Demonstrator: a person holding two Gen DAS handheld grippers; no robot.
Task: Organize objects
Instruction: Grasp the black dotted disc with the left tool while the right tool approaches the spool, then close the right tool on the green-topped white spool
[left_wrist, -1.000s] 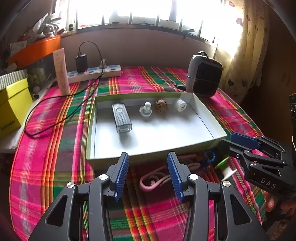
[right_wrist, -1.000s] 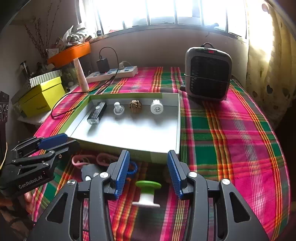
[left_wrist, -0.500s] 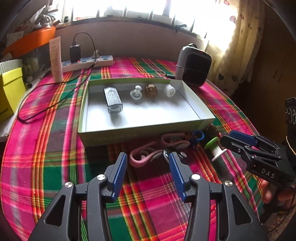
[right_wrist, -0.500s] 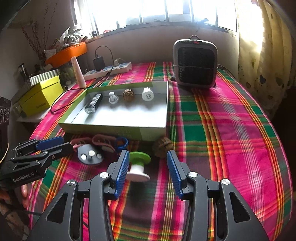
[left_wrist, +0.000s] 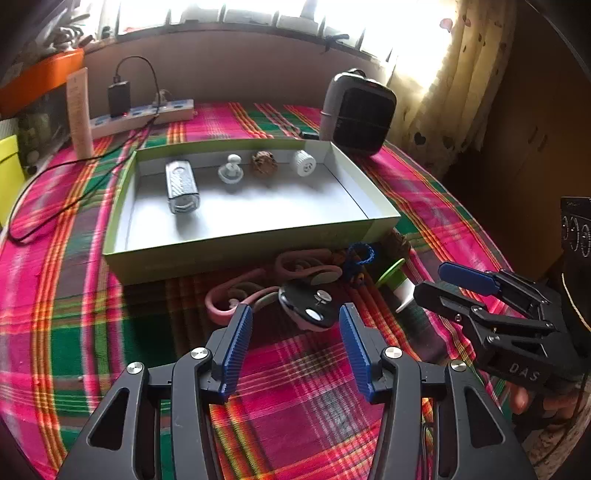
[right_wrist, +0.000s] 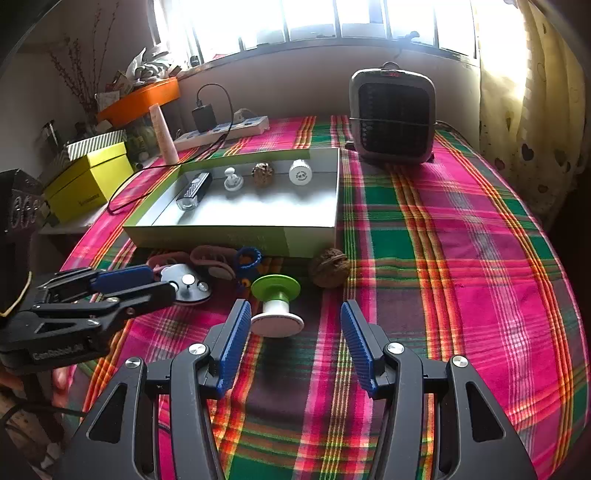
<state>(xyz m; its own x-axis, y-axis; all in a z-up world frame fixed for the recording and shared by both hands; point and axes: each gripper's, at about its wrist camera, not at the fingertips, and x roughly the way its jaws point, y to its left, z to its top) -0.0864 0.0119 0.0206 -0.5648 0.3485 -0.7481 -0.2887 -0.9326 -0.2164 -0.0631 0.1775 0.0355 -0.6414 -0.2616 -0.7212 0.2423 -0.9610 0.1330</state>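
Lining up two grabs at once here, so take them one at a time. Your right gripper has just been opening its jaws and they stand wide, with nothing pinched; the green-topped spool sits on the plaid tablecloth just ahead of the left pad, a bit left of centre in the right wrist view. Shift left so the white stem sits between the pads, then close on the stem rather than the flanges, since I'd guess the flanges would let it tip.

Your left gripper has also just been opening and holds nothing. The dark round disc with metal studs lies right ahead of its tips, centre of the left wrist view, touching the tangle of pink earhooks. Come down square on the disc's rim so you don't drag the pink bits along.

The green box is upper middle of both frames, with a silver flashlight, a white knob, a brown nut and a white cap in a row along its far wall. The near half looks free, so drop things there. Watch the walnut just beyond the spool.
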